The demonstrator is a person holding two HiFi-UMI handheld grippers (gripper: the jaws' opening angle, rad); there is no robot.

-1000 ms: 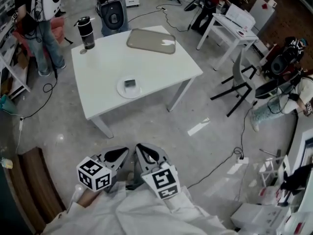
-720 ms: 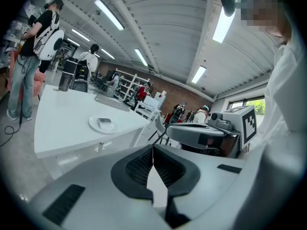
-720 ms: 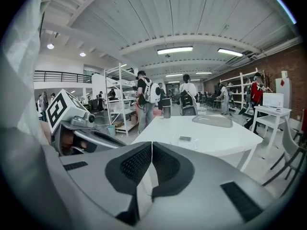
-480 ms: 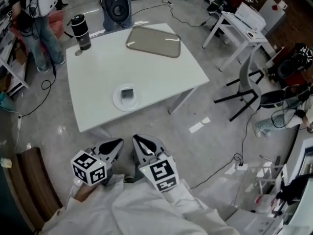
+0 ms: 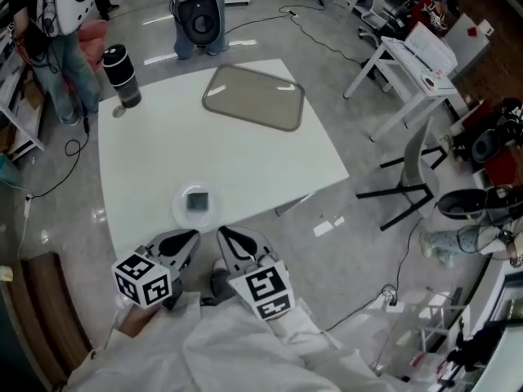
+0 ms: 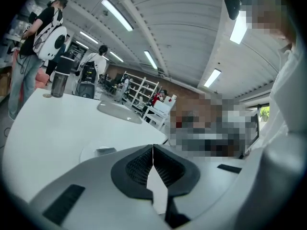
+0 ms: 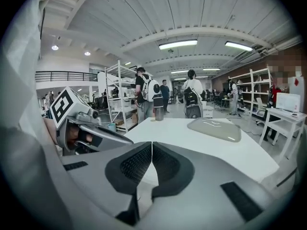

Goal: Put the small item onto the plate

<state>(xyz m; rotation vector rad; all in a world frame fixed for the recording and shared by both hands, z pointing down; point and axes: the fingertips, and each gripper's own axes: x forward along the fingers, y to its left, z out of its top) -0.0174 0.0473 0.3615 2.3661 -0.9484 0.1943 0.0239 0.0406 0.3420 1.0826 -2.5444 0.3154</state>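
Note:
A white round plate (image 5: 181, 212) lies near the front edge of the white table (image 5: 245, 162), with a small grey square item (image 5: 197, 202) on it. The plate (image 6: 91, 151) and item (image 6: 105, 150) also show low in the left gripper view. My left gripper (image 5: 189, 240) and right gripper (image 5: 224, 237) hang side by side just short of the table's near edge, below the plate. Both are shut with nothing between their jaws. In each gripper view the black pads (image 6: 144, 166) (image 7: 139, 163) meet.
A grey tray (image 5: 254, 97) lies at the table's far side and a dark tumbler (image 5: 120, 74) stands at its far left corner. A speaker (image 5: 198, 16), standing people (image 5: 57, 23), a chair (image 5: 417, 170), a second white table (image 5: 417, 55) and floor cables surround the table.
The view has closed in on the table; the plate now lies just ahead of both grippers. Both grippers stay shut and side by side.

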